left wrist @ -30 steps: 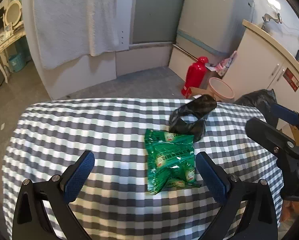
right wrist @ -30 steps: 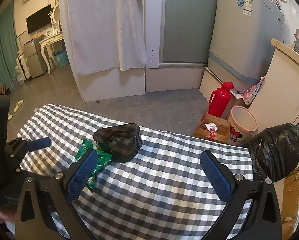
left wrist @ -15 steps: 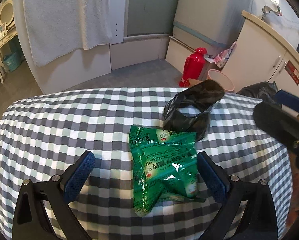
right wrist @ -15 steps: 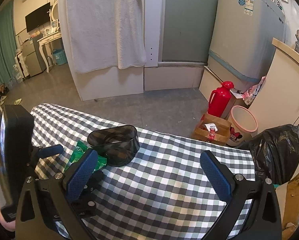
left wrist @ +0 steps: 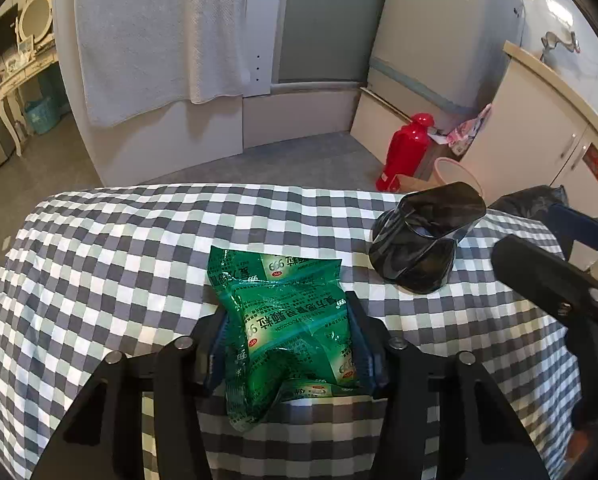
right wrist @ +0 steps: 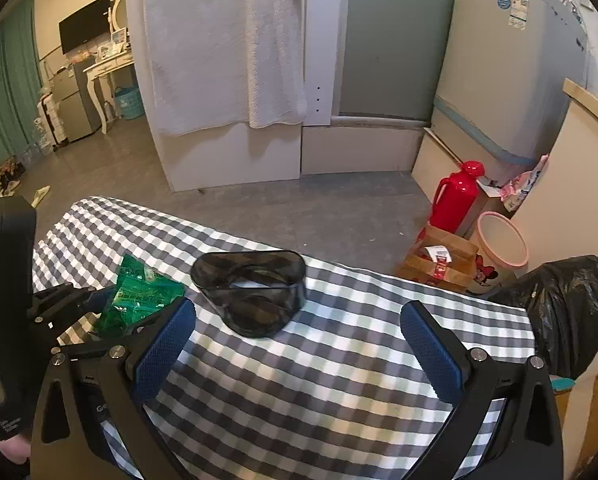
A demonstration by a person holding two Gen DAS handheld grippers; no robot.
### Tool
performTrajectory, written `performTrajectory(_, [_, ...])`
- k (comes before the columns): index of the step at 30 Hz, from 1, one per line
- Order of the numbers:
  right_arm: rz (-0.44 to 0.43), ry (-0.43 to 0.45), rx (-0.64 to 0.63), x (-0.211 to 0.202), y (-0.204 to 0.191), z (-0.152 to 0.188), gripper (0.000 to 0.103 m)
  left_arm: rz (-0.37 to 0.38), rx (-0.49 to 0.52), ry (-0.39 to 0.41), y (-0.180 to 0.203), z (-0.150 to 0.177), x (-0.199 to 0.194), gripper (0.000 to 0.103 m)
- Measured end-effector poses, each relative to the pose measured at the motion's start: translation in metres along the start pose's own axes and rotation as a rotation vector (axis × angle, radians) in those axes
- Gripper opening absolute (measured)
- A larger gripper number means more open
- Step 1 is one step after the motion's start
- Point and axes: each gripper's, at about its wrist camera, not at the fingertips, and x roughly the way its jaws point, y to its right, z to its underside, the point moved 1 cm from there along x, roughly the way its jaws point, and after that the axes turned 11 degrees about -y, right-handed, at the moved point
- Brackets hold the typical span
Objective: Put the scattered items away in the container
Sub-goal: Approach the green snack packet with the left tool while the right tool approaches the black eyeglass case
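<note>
Packet [left wrist: 287,328], green and crinkled, sits pinched between the closed fingers [left wrist: 221,344] of the left gripper [left wrist: 289,340] at lower center of the frame, on the checkered counter [left wrist: 99,264]. Right gripper [right wrist: 295,344] hovers spread wide, empty, behind the dark container [right wrist: 255,292] at mid-frame.

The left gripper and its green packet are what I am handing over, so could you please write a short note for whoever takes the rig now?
Left gripper: jaws shut on the crinkly green plastic packet, which is low over the grey-and-white checked tablecloth.
Right gripper: jaws open, holding nothing.
Dark translucent plastic container: upright on the cloth, beyond and right of the packet; looks empty.
Done: packet grasped.
Left: carry it over and drop it into the container.
</note>
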Motion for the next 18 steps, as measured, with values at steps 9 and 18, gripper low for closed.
performTrajectory(9, [-0.013,-0.013,-0.030,0.018,-0.022,-0.012,0.103,-0.015,-0.025,0.011,-0.025,0.000,-0.008,0.048])
performTrajectory(18, [0.030,-0.020,-0.040,0.037,-0.030,-0.026,0.103,-0.041,-0.058,0.018,-0.053,0.004,-0.014,0.048])
